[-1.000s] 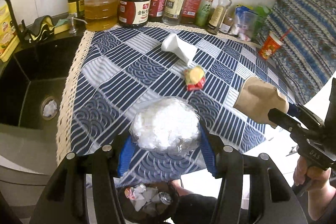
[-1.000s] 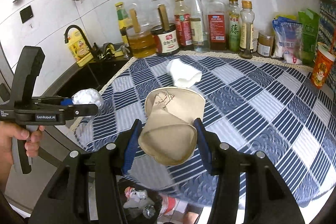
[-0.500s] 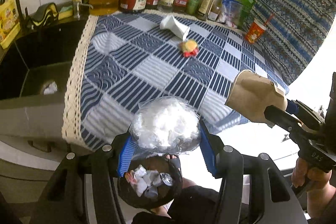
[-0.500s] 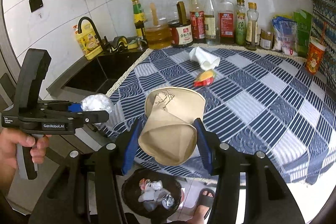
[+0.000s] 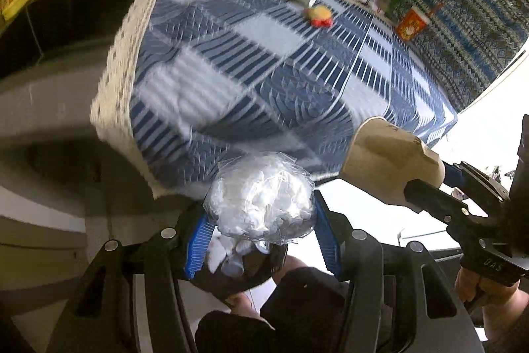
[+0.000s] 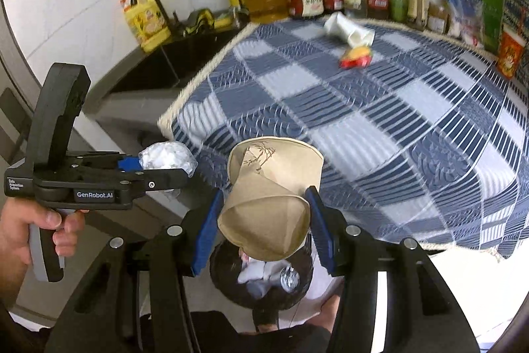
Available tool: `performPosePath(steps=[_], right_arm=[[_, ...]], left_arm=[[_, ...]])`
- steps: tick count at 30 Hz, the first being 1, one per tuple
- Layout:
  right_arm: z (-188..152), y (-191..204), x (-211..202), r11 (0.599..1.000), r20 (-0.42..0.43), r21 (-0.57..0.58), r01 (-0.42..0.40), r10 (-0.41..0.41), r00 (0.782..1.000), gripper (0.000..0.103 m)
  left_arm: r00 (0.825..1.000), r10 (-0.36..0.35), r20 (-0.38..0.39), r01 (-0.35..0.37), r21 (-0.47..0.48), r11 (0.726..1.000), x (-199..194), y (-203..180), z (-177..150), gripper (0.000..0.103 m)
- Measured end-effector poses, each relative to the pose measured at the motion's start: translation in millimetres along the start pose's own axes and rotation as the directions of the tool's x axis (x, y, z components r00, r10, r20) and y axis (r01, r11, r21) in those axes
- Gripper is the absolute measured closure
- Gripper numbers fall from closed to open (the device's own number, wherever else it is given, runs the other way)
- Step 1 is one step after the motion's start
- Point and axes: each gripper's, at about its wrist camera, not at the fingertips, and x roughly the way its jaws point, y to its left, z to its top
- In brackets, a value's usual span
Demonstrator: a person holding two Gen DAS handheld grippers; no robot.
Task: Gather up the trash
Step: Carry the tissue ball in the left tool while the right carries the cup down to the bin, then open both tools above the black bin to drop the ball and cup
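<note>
My left hand-held gripper (image 5: 261, 237) is clamped partway closed on a crumpled clear plastic ball (image 5: 259, 197) at lower centre, and my right hand-held gripper (image 6: 263, 229) pinches a squashed brown paper cup (image 6: 271, 197), both above the black trash bin (image 6: 231, 283) at the bottom. Farther up, on the blue checked desk (image 6: 380, 121), I see a red-yellow wrapper (image 6: 356, 57) just beside a white paper cup (image 6: 347, 30) lying tipped over at upper right.

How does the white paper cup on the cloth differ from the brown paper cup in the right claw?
The white paper cup lies on its side on the checked cloth, untouched; the brown paper cup is squeezed in the right claw, crushed, above the trash bin. The brown one bears a bamboo drawing; the white looks plain. Both are paper cups.
</note>
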Motion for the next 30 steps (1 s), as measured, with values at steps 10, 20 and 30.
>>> performPosePath(steps=[10, 20, 30], right_arm=[[-26, 10, 37, 1.0, -0.122, 0.007, -0.023, 0.024, 0.992, 0.052], [-28, 14, 66, 0.998, -0.196, -0.012, -0.054, 0.051, 0.979, 0.051], [-14, -7, 68, 0.989, -0.153, 0.126, -0.081, 0.1, 0.983, 0.03]], left_arm=[[0.992, -0.024, -0.124, 0.012, -0.103, 0.995, 43, 31, -43, 0.049], [0.98, -0.04, -0.197, 0.003, -0.186, 0.983, 76, 50, -67, 0.048], [0.979, -0.03, -0.2, -0.022, -0.255, 0.967, 77, 61, -60, 0.028]])
